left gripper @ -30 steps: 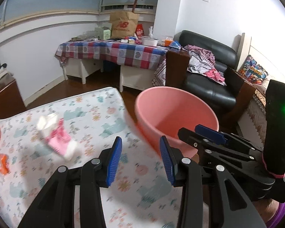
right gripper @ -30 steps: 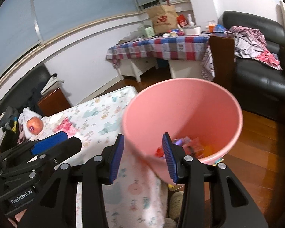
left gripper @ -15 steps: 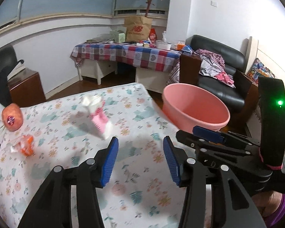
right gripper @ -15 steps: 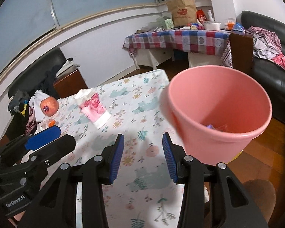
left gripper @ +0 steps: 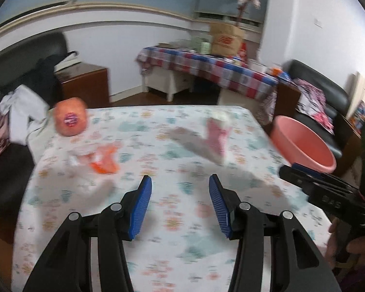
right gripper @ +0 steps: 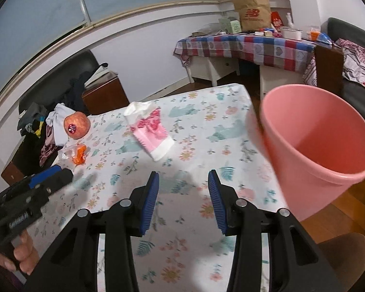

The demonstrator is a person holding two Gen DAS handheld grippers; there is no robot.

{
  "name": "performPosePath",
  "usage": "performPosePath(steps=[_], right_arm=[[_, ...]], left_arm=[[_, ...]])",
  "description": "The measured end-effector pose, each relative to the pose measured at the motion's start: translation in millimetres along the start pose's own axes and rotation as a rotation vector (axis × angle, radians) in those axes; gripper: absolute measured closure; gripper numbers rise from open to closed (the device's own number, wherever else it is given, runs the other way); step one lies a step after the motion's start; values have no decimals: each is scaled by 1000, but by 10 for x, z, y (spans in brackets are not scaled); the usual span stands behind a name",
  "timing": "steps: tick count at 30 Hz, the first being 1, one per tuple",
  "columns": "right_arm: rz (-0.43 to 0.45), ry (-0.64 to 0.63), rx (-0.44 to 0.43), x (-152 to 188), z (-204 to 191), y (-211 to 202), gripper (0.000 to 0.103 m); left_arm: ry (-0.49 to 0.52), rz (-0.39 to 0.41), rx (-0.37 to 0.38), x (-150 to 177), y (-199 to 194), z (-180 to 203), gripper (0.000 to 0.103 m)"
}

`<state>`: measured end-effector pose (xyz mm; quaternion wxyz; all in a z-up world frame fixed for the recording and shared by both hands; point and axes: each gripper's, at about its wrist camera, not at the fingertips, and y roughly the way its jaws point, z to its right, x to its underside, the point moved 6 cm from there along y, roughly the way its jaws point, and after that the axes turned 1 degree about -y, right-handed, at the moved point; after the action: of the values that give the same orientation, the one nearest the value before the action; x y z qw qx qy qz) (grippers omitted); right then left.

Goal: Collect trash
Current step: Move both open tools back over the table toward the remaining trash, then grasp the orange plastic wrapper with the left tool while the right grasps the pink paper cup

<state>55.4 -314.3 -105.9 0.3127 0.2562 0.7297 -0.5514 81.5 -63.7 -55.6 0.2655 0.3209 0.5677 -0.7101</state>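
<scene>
Pink tissue pack (right gripper: 151,131) lies ahead of the empty right claw (right gripper: 183,198).

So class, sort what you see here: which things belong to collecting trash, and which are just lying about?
For the job:
- pink plastic bin
- pink and white crumpled wrapper
- orange and clear plastic scrap

Lying about:
- round orange-red fruit with a sticker
- brown paper bag
- black sofa with clothes
- checked tablecloth

Both wrist cameras look down along their fingers, close above the floral worktop (left gripper: 182,219), sharing the pink bin (right gripper: 323,150).
</scene>
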Motion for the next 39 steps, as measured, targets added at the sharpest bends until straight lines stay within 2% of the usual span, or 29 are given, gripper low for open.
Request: performPosePath(steps=[7,14,19,25,27,28,29,30,39], right_arm=[[-14,-18,-15,-22,-168,125,60],[-39,-23,-11,-5,-210,231,60],[-51,-27,-4,-2,-218,279,60],[-76,-18,-14,-11,-241,343,60],[-79,-15,-19,-24,-248,353,60],[-80,-12,-23,-34,-259,362,60],[-81,-12,-24,-39,-265,371,60],[-82,-13,-26,-45,-277,379,60],[-69,-45,-33,-148,-418,437,60]], left_arm=[[-97,30,-123,-137,-6,-777,55],[-154,-18,-149,-165,213,-1259,52],[-175,-65,-151,-159,453,-1393,52],[-208,-107,-105,-137,656,-1472,54],[-210,-103,-85,-144,681,-1477,55],[-208,-98,-76,-148,687,-1469,59],[-205,-93,-67,-151,684,-1459,69],[-201,-88,-58,-155,682,-1444,73],[-157,-25,-34,-173,487,-1263,75]])
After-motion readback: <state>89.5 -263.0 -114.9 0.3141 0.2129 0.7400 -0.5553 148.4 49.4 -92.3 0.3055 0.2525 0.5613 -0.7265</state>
